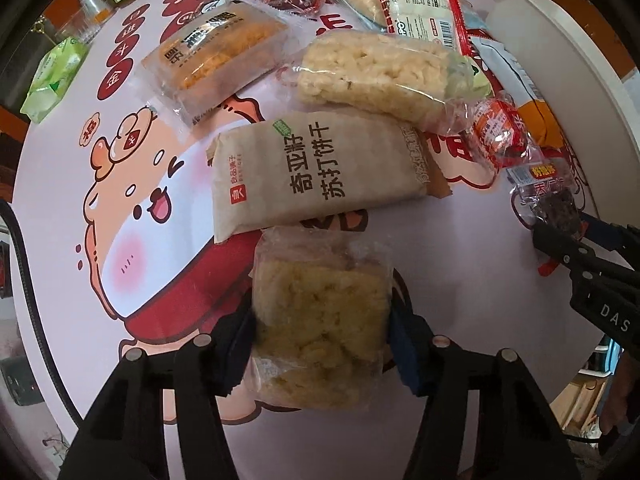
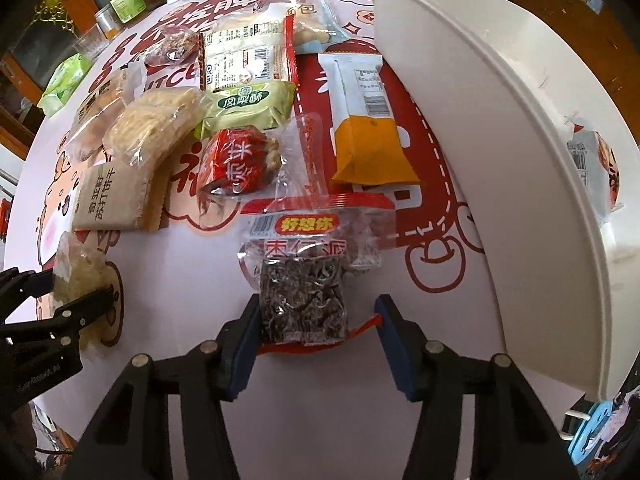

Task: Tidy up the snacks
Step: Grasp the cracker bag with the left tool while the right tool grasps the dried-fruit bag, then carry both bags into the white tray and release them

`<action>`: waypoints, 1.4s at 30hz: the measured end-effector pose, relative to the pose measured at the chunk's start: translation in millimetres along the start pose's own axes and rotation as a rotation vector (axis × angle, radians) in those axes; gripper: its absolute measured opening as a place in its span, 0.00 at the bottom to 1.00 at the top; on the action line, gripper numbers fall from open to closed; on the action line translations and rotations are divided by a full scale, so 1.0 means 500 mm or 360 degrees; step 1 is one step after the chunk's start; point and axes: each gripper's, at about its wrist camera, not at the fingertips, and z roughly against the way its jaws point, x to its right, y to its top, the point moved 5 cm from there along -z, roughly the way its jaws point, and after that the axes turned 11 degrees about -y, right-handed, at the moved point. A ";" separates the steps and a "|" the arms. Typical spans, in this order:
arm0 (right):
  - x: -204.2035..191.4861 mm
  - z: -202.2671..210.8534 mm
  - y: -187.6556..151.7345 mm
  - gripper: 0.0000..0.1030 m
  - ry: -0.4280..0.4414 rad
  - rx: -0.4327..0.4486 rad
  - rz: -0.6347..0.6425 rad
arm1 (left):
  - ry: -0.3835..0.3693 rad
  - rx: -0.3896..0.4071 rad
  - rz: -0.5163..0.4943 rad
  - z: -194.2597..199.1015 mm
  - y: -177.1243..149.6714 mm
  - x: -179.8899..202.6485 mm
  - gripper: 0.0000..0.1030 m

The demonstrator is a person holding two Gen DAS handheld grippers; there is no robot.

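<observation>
Desk, cartoon-print cover. White bin to the right of right hand-held gripper. Left hand-held gripper low over desk, level, fingers clamped on a clear-wrapped puffed-rice cake; brown soda-cracker pack just beyond it. Right hand-held gripper level, jaws spread either side of the date-snack packet, left pad touching, right pad apart.
</observation>
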 end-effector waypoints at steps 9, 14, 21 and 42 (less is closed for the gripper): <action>0.012 0.052 -0.014 0.46 0.0057 0.0081 0.0003 | 0.0014 0.0044 -0.0035 0.034 0.000 0.038 0.56; 0.036 0.116 -0.004 0.46 0.0073 0.0235 -0.0015 | -0.0002 0.0114 -0.0078 0.081 0.013 0.078 0.56; 0.106 0.206 0.022 0.46 0.0089 0.0452 -0.0088 | -0.0070 0.0230 -0.0150 0.160 0.054 0.141 0.56; 0.453 0.342 0.111 0.46 -0.0147 0.0850 -0.0359 | -0.0222 0.0716 -0.0513 0.352 0.314 0.509 0.56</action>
